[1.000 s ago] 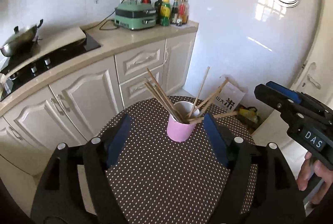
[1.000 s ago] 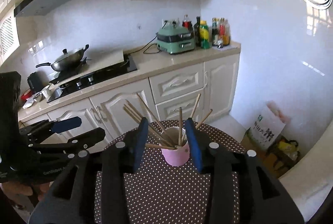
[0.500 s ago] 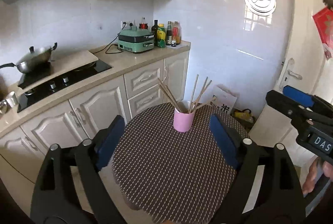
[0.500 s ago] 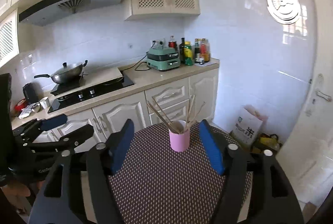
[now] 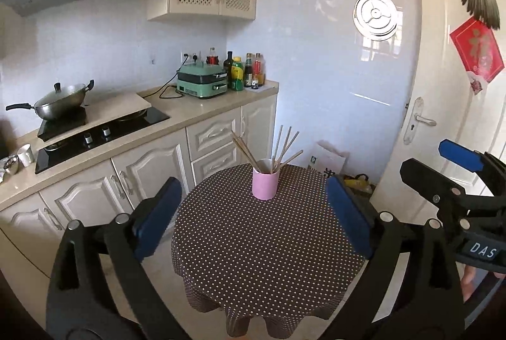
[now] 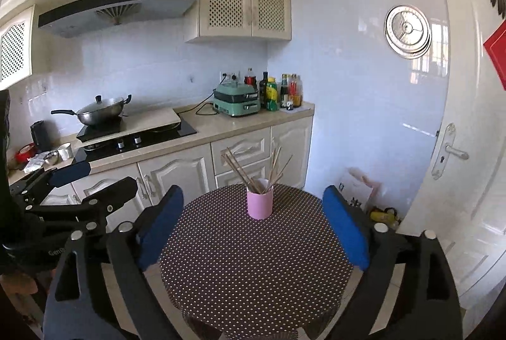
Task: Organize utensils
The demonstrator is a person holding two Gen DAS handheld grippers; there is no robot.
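Both hand-held grippers (image 5: 253, 216) retreated from cup (image 5: 265, 183).

"DAS" on right gripper (image 5: 455, 182); hood lettering blurred.

I see a pink cup (image 5: 265, 183), tan chopsticks (image 5: 286, 144), a brown white-dotted tablecloth (image 5: 268, 248), and blue pads (image 5: 348, 215) on my black left gripper (image 5: 253, 213).

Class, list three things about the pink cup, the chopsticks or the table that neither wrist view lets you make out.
1. Lower ends of the chopsticks: hidden inside the pink cup in both views.
2. Exact chopstick count: too thin and overlapping in the right wrist view.
3. Table legs: covered by the dotted cloth; the near edge is partly blocked by the right tongs.
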